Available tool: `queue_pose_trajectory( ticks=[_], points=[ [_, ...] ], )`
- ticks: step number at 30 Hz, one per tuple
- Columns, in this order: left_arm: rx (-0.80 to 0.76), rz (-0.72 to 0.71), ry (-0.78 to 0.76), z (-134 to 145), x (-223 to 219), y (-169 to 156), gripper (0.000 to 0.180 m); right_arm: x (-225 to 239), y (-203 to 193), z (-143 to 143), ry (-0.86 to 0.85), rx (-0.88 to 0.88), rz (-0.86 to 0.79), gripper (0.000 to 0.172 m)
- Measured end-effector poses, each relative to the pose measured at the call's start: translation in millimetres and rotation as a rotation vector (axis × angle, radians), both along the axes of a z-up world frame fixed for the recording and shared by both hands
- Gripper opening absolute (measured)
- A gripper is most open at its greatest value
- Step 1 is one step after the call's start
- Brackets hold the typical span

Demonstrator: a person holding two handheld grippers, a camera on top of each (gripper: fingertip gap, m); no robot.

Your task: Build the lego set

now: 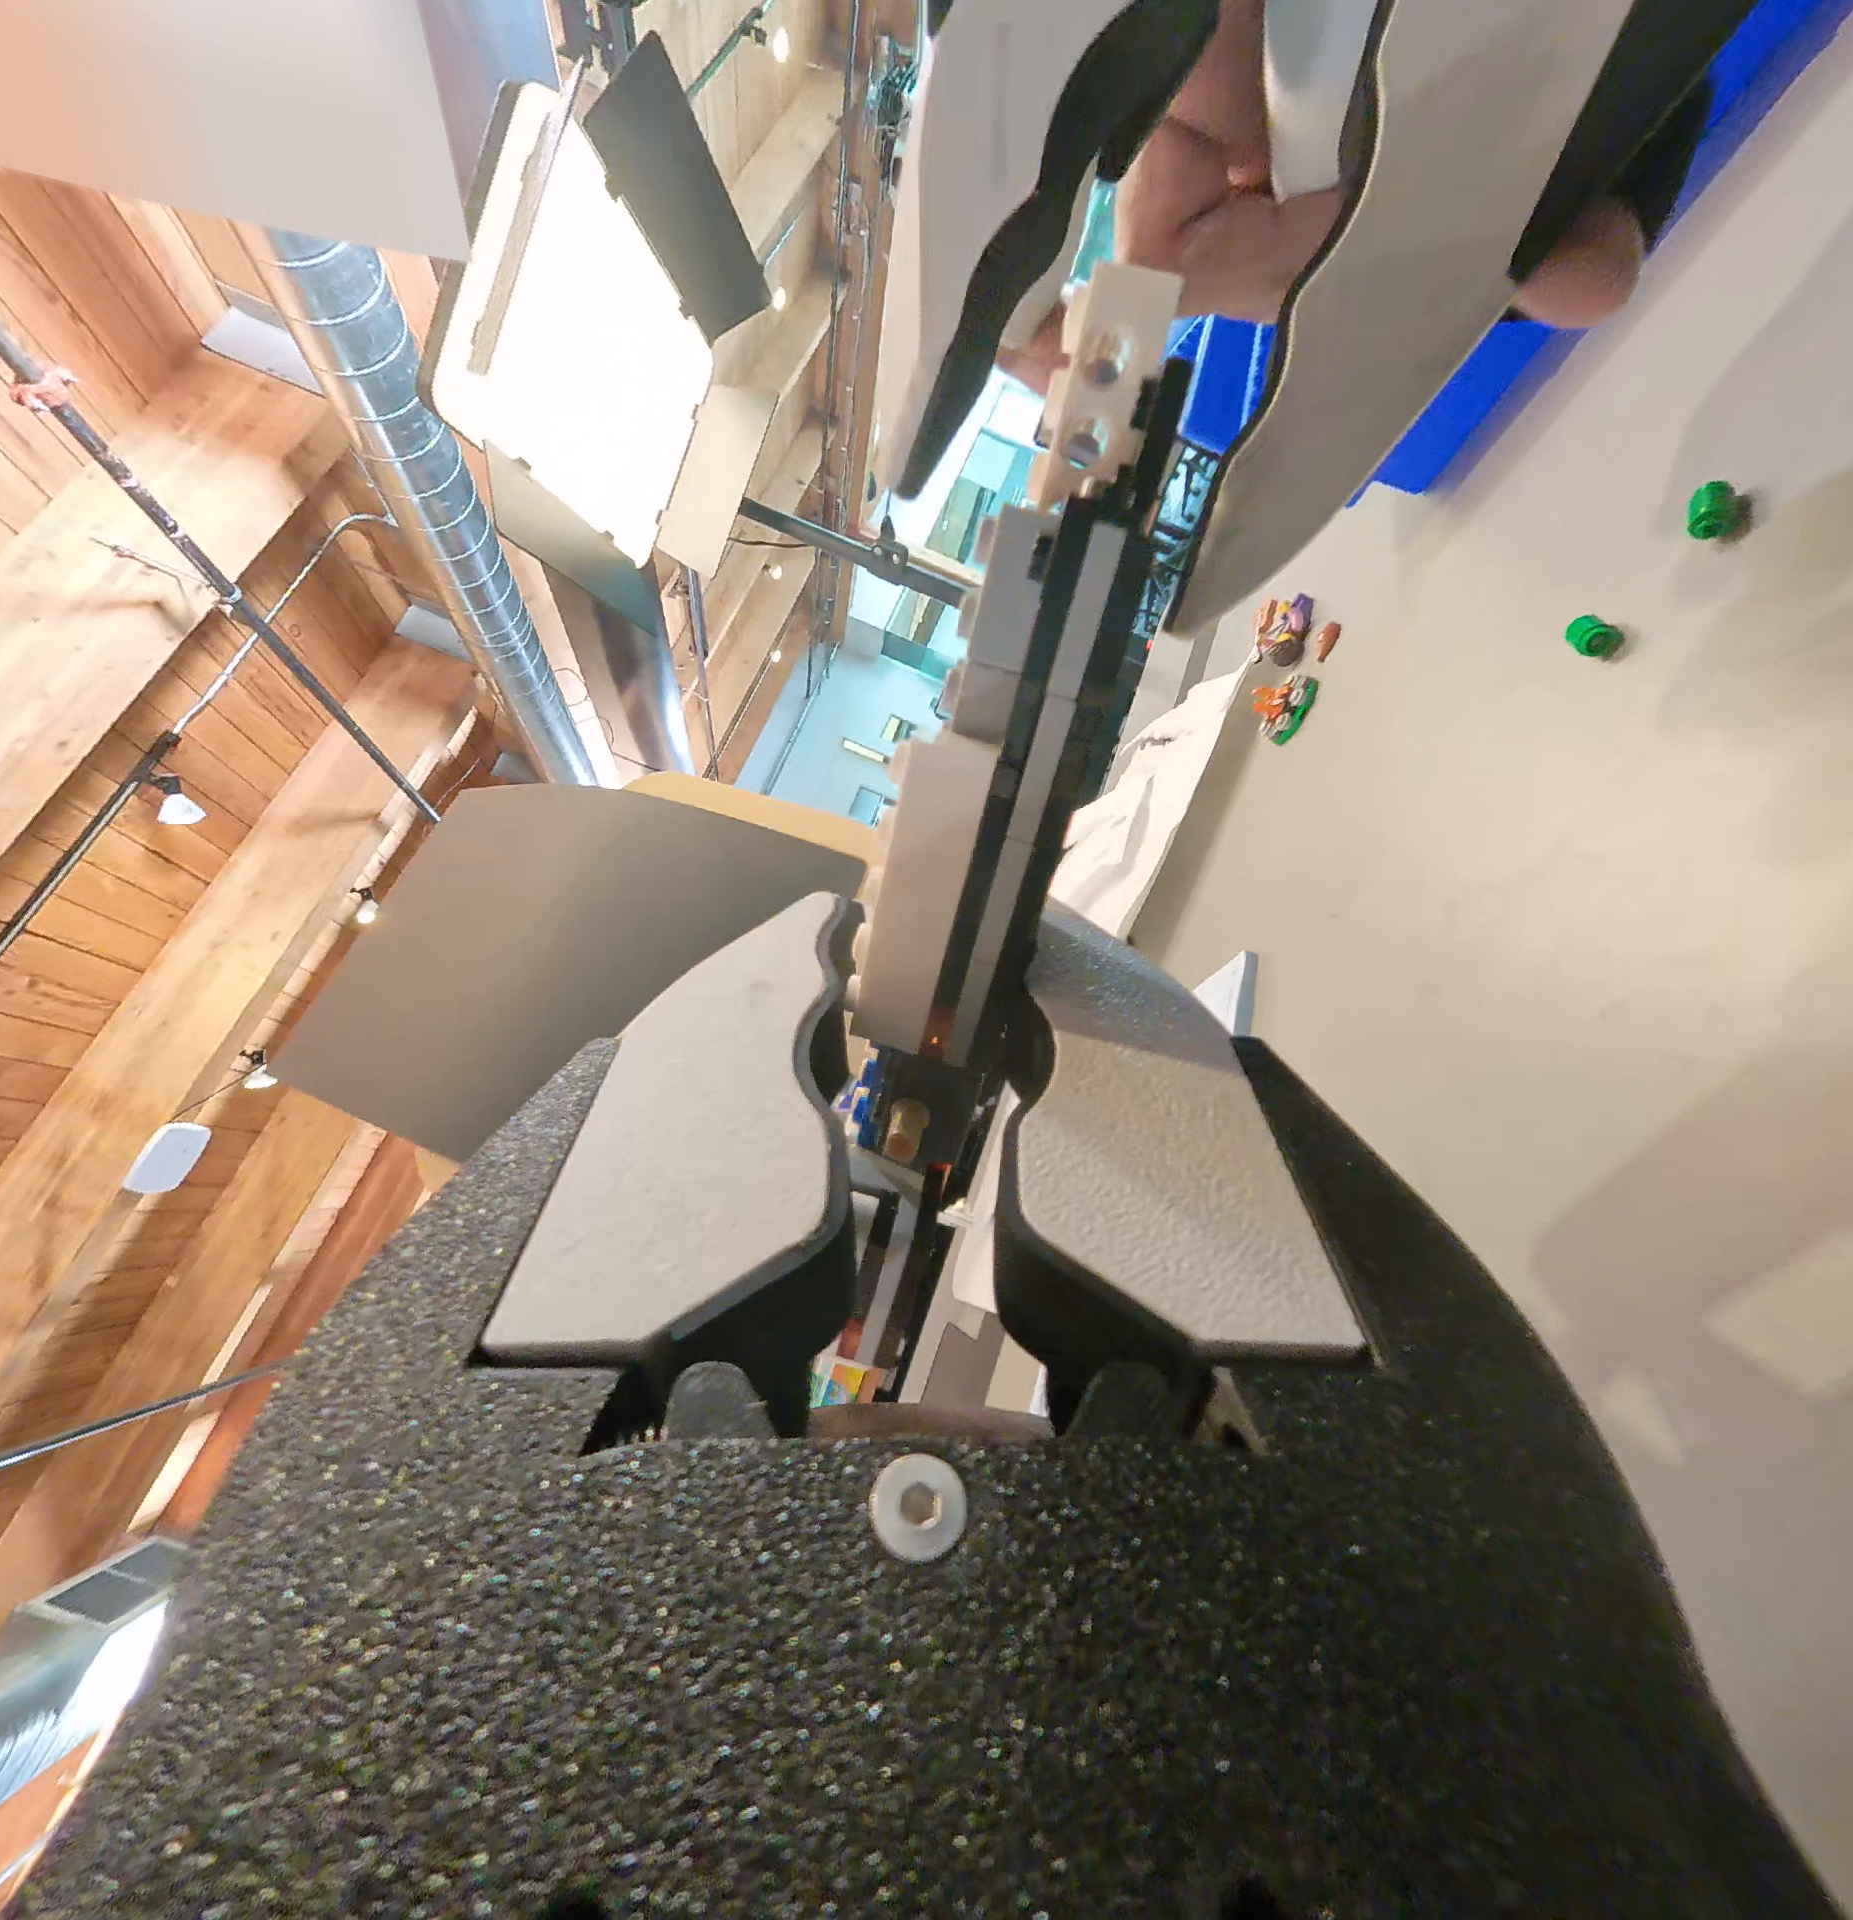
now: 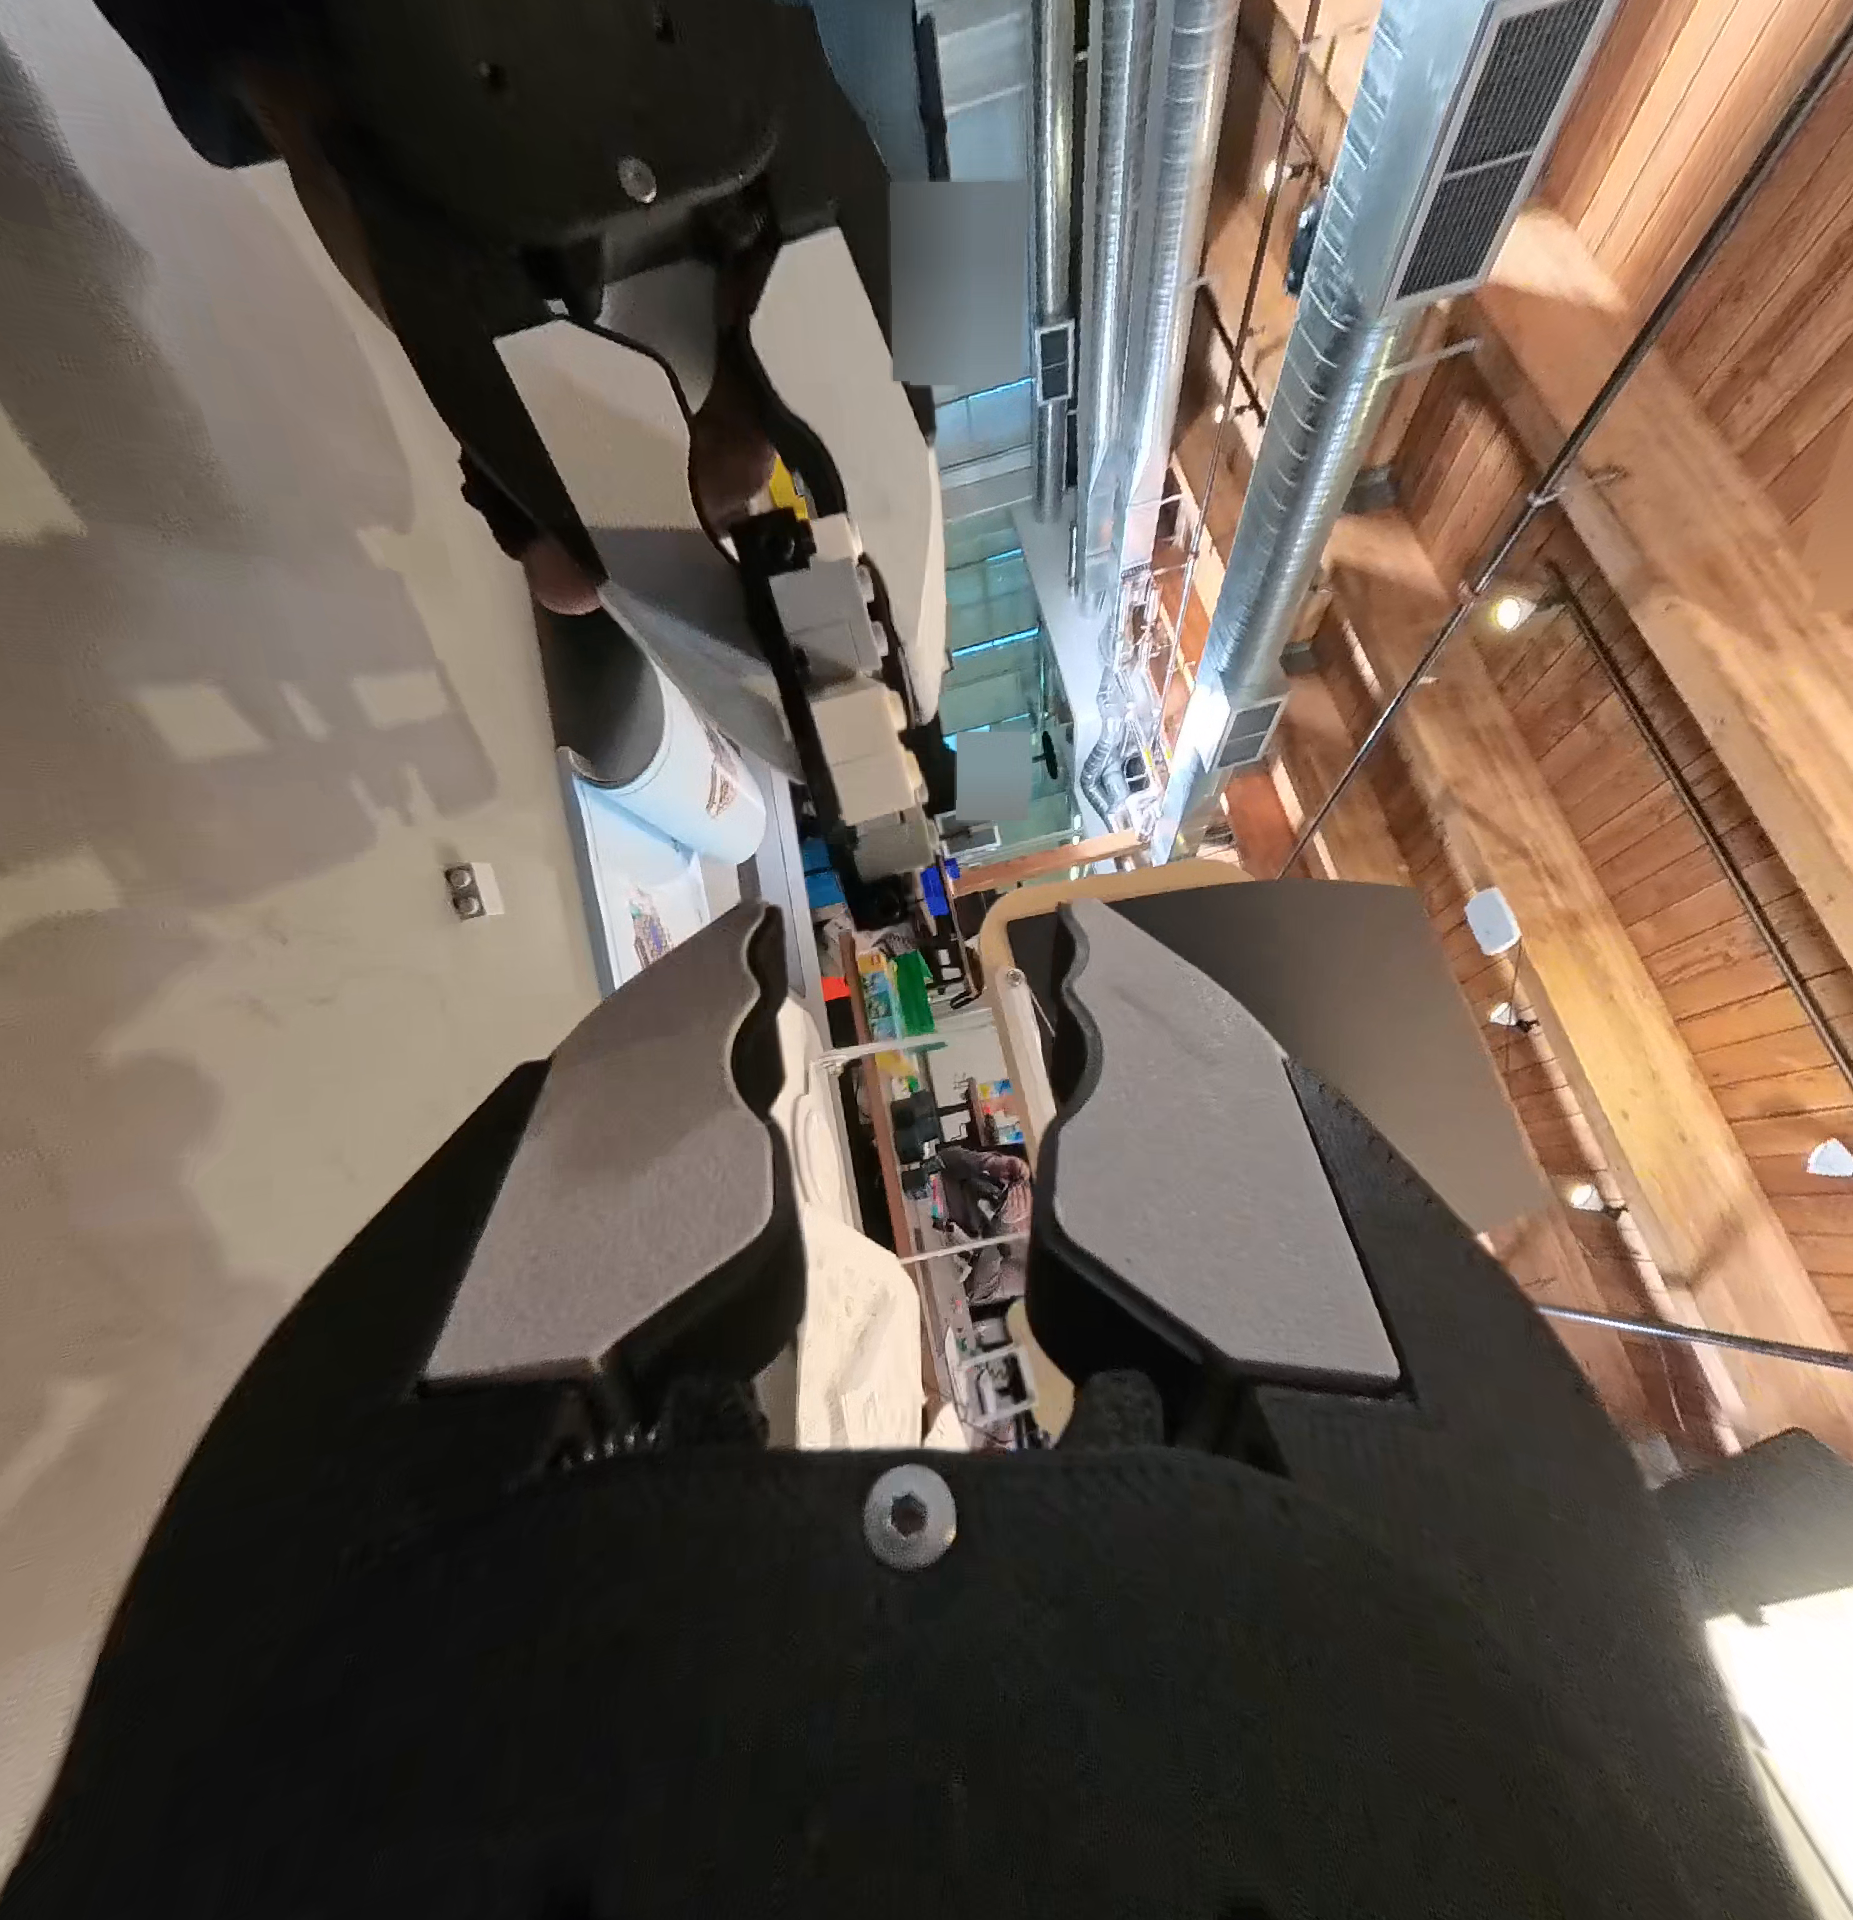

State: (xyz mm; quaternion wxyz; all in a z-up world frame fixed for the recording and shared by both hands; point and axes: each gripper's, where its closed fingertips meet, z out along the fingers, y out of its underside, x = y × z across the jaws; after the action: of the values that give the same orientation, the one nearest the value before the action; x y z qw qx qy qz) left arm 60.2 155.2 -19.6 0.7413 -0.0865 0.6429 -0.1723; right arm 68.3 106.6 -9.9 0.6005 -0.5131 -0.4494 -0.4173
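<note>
Between the left claw's (image 1: 937, 997) fingers, left wrist view: a long grey-and-black brick assembly (image 1: 1015, 748) is clamped at its near end, both pads pressing its sides. Its far end, a white two-stud brick (image 1: 1104, 364), sits between the other claw's spread fingers. Two green round studs (image 1: 1593, 636) and small coloured pieces (image 1: 1288, 694) lie on the pale counter (image 1: 1524, 935).

Right wrist view: the right claw (image 2: 911, 997) stands wide open and bare; the assembly (image 2: 849, 665) lies ahead in the left claw. A white two-stud brick (image 2: 472, 890) rests on the counter near a booklet (image 2: 652, 883).
</note>
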Motion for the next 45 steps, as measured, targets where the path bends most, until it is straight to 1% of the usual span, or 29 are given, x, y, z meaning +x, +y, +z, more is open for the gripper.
queue_pose_trajectory(
  ticks=[6,10,17,22,26,29,32,36,41,45],
  points=[
    [0.016,-0.045,0.029,-7,1,-8,0.026,0,2,-5,0.033,-0.016,0.039,0.043],
    [0.022,-0.069,0.036,-10,0,-12,0.025,0,1,-8,0.025,-0.029,0.063,0.038],
    [0.034,-0.069,0.028,-9,-3,-11,0.025,0,-4,-8,0.016,-0.043,0.101,0.027],
    [-0.047,-0.104,0.017,-4,-6,-11,0.025,-2,-7,-8,0.072,-0.081,0.136,0.025],
    [-0.087,-0.124,0.020,-4,-6,-13,0.025,-6,-10,-3,0.076,-0.072,0.146,0.021],
    [-0.085,-0.121,0.028,-7,-5,-13,0.025,-7,-11,-4,0.066,-0.072,0.145,0.023],
    [-0.074,-0.114,0.027,-7,-6,-12,0.025,-7,-12,-7,0.019,-0.068,0.142,0.027],
    [-0.056,-0.126,0.031,-7,-8,-15,0.025,-12,-13,-9,0.021,-0.073,0.164,0.037],
    [-0.032,-0.176,0.060,-12,-9,-28,0.025,-26,-19,-16,0.053,-0.135,0.255,0.049],
    [-0.011,-0.220,0.093,-18,-11,-38,0.025,-36,-23,-22,0.053,-0.176,0.308,0.048]
  ],
)
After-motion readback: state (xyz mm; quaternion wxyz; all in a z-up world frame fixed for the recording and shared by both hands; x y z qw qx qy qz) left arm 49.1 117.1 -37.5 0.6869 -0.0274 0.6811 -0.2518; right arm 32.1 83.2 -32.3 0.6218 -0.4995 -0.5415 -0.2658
